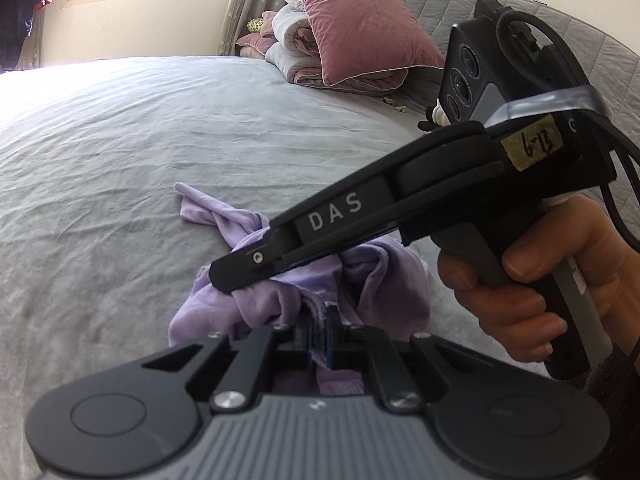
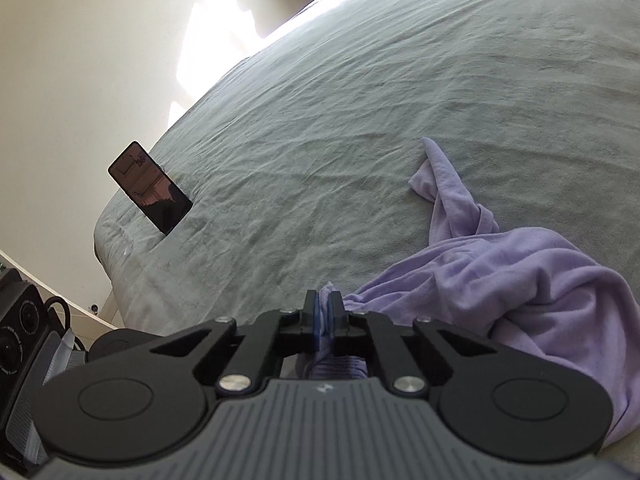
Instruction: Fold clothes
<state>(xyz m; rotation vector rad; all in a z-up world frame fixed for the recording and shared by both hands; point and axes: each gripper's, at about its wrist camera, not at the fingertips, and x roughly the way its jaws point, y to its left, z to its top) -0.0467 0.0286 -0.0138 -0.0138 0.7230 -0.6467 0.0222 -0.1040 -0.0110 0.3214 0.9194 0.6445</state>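
One lilac garment, soft and crumpled, is lying bunched on a wrinkled grey bedsheet. Two grippers are pinching it: the left gripper and right gripper, each clamping a fold. One phone is leaning at the bed's edge; one mauve pillow is resting on one rolled quilt.

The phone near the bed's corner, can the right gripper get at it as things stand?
Probably not yet. The right gripper is shut on the lilac garment. The sheet toward the phone lies bare, so the path looks free once it lets go.
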